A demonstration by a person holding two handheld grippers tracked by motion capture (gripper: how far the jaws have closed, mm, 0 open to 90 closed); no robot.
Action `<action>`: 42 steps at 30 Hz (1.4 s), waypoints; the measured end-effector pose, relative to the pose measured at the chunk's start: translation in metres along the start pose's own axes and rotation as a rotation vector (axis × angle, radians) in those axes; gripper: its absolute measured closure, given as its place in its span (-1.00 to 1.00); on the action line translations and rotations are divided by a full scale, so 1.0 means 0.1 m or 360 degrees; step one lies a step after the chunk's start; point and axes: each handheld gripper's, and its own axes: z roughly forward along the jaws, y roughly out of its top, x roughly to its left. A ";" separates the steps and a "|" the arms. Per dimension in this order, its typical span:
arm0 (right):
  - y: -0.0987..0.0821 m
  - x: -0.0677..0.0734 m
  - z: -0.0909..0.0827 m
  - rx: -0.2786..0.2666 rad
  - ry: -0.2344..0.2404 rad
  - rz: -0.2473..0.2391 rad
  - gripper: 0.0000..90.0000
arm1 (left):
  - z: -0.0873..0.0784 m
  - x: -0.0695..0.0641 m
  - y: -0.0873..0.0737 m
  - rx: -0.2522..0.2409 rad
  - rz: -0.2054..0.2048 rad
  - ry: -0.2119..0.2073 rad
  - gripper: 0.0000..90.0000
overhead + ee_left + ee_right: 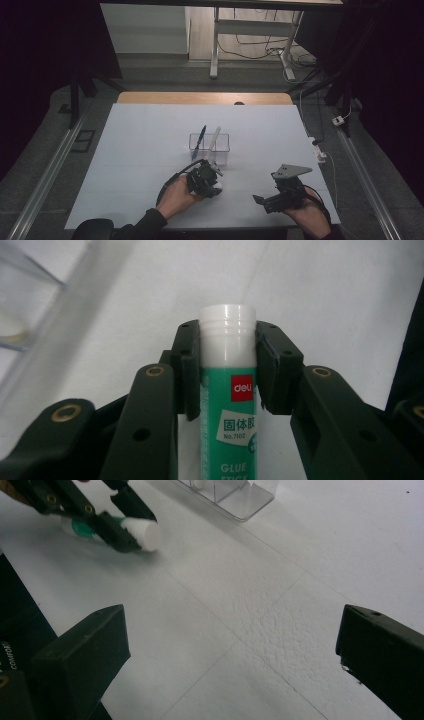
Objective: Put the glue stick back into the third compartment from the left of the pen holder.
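My left claw squeezes the green-and-white glue stick near its cap (right claw wide open); I should lift straight, gently, toward the clear plastic box.

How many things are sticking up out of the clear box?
2: a blue pen leaning in the left half of the clear box, and a white stick leaning in the right half. Smaller things inside may be hidden.
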 end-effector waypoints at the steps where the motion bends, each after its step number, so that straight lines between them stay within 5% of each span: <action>1: 0.00 0.00 0.00 -0.0002 -0.0002 0.0000 -0.99 | -0.02 0.02 0.00 -0.0035 -0.0016 -0.0003 0.44; 9: -0.03 0.00 -0.06 -0.0034 -0.0009 0.0017 -0.99 | -0.31 0.15 0.03 -0.0304 -0.0054 0.0015 0.44; 19: -0.07 0.01 -0.12 -0.0059 -0.0020 0.0033 -0.99 | -0.54 0.36 0.14 -0.0550 -0.0107 0.0071 0.44; 29: -0.10 0.00 -0.15 -0.0065 -0.0026 0.0042 -0.99 | -0.56 0.49 0.36 -0.0674 -0.0108 0.0128 0.44; 42: -0.15 -0.01 -0.19 -0.0078 -0.0021 0.0068 -0.99 | -0.45 0.69 0.62 -0.0803 -0.0155 0.0092 0.44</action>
